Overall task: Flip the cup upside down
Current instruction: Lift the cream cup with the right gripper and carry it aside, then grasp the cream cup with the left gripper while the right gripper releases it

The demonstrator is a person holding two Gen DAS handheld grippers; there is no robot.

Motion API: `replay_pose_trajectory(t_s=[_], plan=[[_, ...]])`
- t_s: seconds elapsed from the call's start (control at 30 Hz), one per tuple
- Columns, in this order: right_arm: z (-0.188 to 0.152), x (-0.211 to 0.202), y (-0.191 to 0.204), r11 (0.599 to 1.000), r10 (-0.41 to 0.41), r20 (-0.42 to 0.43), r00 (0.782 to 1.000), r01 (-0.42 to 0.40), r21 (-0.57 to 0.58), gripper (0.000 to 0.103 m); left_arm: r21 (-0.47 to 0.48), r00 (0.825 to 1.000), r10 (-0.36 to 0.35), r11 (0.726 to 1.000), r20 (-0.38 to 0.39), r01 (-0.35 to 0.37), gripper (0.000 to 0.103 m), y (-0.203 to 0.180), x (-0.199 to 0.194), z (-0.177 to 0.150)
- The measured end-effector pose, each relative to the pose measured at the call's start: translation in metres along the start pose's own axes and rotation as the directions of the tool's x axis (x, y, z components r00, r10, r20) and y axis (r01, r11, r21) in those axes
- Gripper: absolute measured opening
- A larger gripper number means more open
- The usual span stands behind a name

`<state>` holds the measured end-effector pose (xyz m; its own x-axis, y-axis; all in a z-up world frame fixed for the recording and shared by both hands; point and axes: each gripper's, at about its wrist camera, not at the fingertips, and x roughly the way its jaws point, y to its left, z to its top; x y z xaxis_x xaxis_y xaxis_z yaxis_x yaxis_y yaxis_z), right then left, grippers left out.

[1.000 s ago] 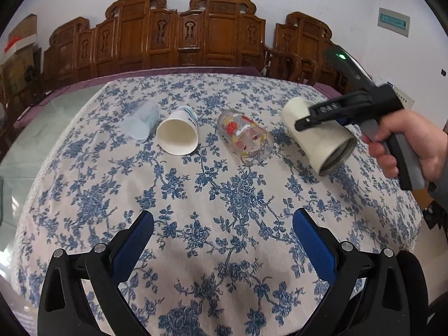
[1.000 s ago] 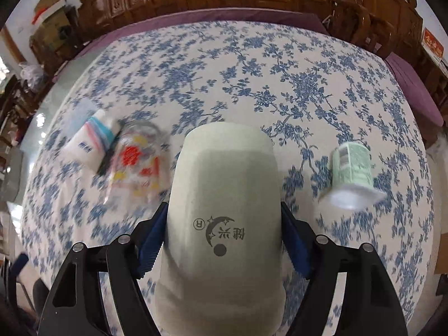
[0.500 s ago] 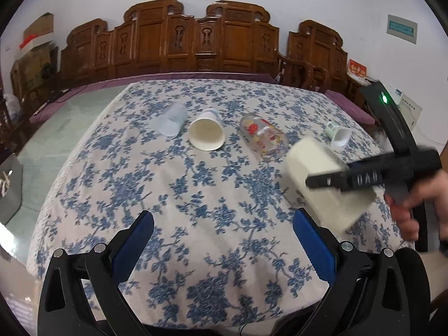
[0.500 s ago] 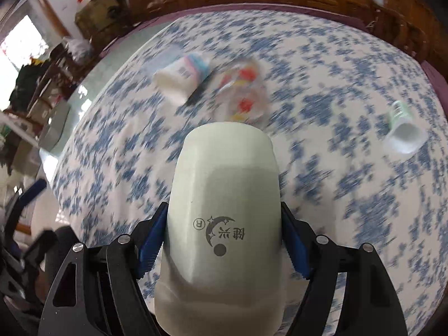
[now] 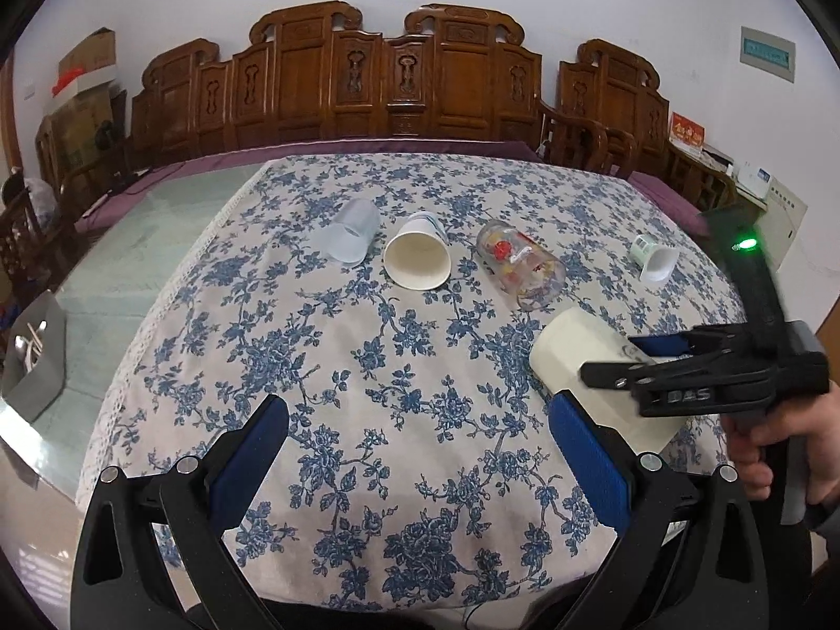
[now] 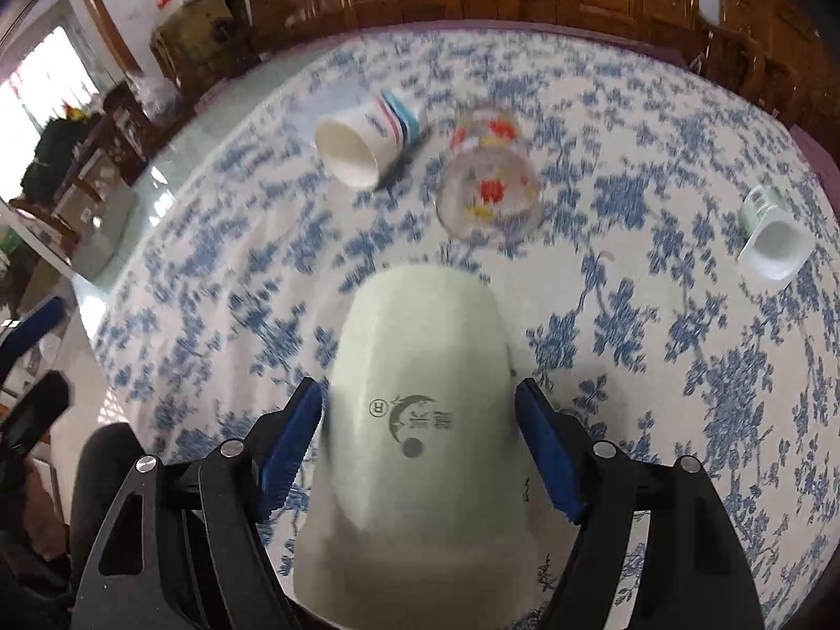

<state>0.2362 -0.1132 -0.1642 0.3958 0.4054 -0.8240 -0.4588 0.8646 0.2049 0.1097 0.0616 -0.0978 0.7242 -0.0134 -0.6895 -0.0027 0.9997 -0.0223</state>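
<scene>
A cream ceramic cup (image 6: pixel 420 399) with a dark logo sits between the blue pads of my right gripper (image 6: pixel 420 420). Its closed base points away from the camera, toward the table. The pads stand slightly apart from its sides. In the left wrist view the same cup (image 5: pixel 583 362) is at the right, tilted, base up and to the left, low over the tablecloth, with the right gripper (image 5: pixel 630 362) around it. My left gripper (image 5: pixel 420 451) is open and empty above the near part of the table.
Lying on their sides on the blue floral tablecloth (image 5: pixel 367 346) are a frosted plastic cup (image 5: pixel 352 236), a white paper cup (image 5: pixel 417 257), a printed glass (image 5: pixel 520 262) and a small green-and-white cup (image 5: pixel 653 257). Carved wooden chairs (image 5: pixel 399 79) line the far edge.
My right gripper carried the cream cup from the far right toward the near right of the table, lowered it, and its pads have opened slightly. The left gripper pulled back and rose.
</scene>
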Motion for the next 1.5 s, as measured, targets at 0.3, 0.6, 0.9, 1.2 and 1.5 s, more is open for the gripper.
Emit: replay_pose_trajectory(t_s=[0.3, 0.6, 0.9, 1.2, 1.5], plan=[[-0.047, -0.075, -0.023, 0.993, -0.115, 0.303, 0.946, 0.1, 0.062, 0.082, 0.044, 1.0, -0.002, 0.999, -0.009, 0.003, 0.096, -0.025, 0.009, 0.016], [-0.082, -0.1, -0.064, 0.967, -0.247, 0.393, 0.886, 0.197, 0.163, 0.1, 0.077, 0.998, -0.033, 0.996, -0.05, 0.037, 0.096, -0.074, 0.036, 0.041], [-0.096, -0.09, -0.089, 0.966, -0.22, 0.379, 0.899, 0.148, 0.21, 0.1, 0.044, 0.985, -0.062, 0.997, -0.16, 0.07, 0.083, -0.107, 0.081, 0.051], [-0.101, -0.086, -0.09, 0.968, -0.206, 0.374, 0.904, 0.133, 0.212, 0.1, -0.056, 0.941, -0.093, 0.995, -0.326, 0.079, 0.079, -0.113, 0.122, 0.048], [-0.101, -0.087, -0.086, 0.97, -0.206, 0.383, 0.901, 0.136, 0.201, 0.1, -0.219, 0.873, -0.203, 0.969, -0.443, 0.114, 0.079, -0.103, 0.152, 0.046]])
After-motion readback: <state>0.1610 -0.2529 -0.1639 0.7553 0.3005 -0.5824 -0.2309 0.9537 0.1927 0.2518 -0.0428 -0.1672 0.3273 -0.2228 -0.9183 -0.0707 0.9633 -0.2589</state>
